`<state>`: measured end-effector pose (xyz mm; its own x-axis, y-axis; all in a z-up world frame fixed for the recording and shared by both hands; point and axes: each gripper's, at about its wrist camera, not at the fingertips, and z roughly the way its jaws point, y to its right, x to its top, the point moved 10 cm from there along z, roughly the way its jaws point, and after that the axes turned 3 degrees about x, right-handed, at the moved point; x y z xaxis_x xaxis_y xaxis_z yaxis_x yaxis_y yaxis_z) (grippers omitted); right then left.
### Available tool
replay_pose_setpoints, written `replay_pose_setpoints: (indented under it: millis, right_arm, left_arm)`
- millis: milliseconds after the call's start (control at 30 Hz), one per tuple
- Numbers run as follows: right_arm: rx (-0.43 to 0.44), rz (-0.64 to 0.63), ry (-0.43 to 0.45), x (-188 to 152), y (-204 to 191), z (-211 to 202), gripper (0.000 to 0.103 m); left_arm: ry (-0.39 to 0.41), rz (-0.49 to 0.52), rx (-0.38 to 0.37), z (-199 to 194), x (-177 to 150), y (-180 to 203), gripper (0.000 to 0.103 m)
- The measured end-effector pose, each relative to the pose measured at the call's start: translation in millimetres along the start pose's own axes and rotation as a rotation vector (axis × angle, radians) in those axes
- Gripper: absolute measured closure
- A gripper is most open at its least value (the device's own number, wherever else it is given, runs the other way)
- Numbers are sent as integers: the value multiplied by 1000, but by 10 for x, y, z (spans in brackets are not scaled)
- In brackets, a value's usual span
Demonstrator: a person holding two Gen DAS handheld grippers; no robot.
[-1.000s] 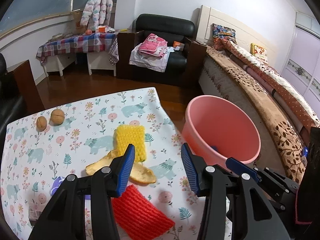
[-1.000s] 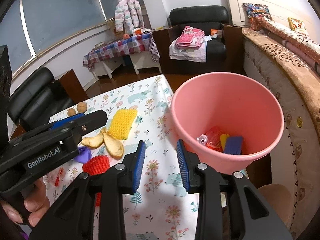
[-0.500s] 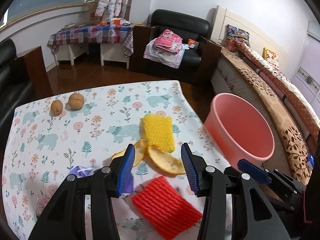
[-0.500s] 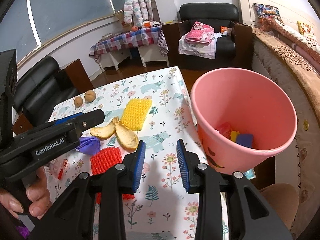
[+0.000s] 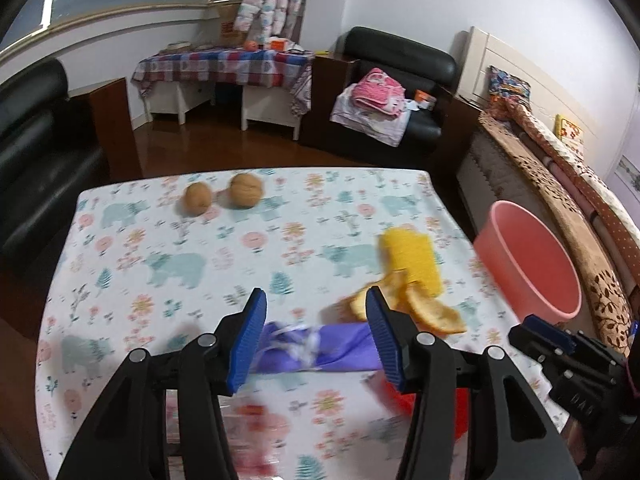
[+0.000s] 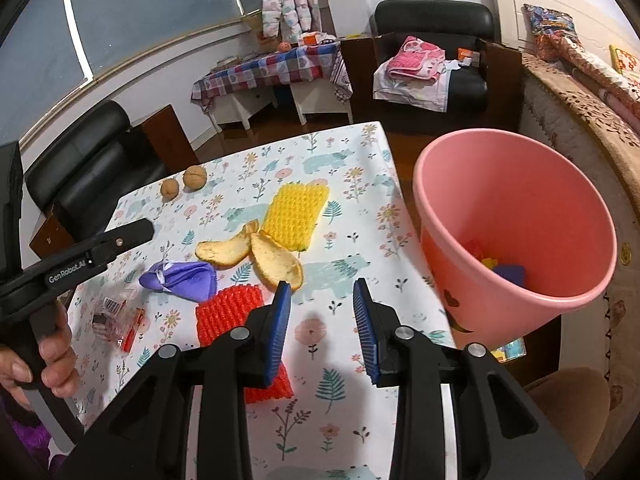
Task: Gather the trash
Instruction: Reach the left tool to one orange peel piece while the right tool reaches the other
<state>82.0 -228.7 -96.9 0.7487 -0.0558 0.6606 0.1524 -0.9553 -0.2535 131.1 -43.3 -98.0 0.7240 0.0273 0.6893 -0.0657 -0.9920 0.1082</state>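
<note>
"genrobot.ai" runs in white letters along the black side of the left gripper (image 6: 120, 242). a barcode shows on the clear wrapper (image 6: 114, 312), its digits too small to read.

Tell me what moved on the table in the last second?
The left gripper swung away from the orange peel and now frames the purple wrapper, jaws open, nothing grabbed. The right gripper stayed open and empty. Trash, walnuts and pink bin stayed put.
</note>
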Motion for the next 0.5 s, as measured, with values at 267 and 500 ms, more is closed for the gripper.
replay_pose_setpoints:
  millis: [267, 500]
  right_arm:
    - [25, -24, -21, 21, -117, 183, 70]
    - [45, -15, -35, 105, -166, 376, 70]
  left_arm:
    - [-52, -29, -7, 75, -125, -246, 51]
    - [-87, 36, -56, 263, -20, 174, 51]
